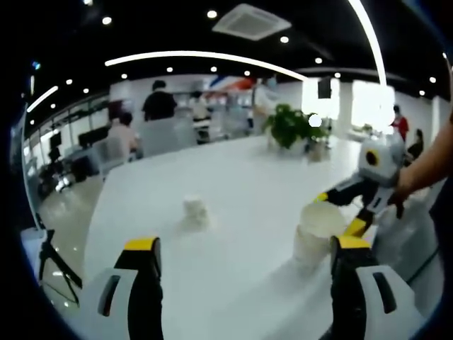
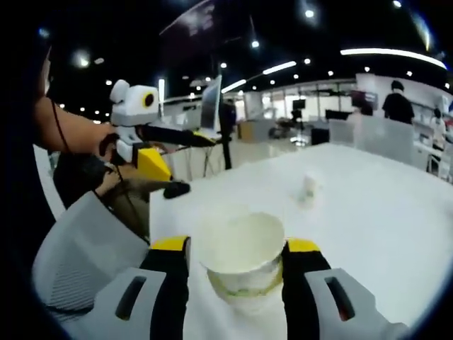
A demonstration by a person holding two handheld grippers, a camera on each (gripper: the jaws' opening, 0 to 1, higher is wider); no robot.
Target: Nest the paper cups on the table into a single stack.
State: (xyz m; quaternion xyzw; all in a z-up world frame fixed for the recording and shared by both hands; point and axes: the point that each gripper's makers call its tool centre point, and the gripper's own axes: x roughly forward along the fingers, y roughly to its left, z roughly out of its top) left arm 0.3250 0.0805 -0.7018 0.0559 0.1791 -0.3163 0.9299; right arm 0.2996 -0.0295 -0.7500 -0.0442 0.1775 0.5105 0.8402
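Gripping the near paper cup (image 2: 242,258) between its jaws, the right gripper (image 2: 237,263) is seemingly readying it for nesting, while the left gripper (image 1: 244,251) is hovering spread, another small cup (image 1: 195,210) waiting toward eleven o'clock on the white table (image 1: 233,177).

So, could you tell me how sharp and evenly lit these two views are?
Left gripper view: window glare washes out the white table; the far cup is blurry. Right gripper view: the held cup is fairly sharp, the background soft and bowed.
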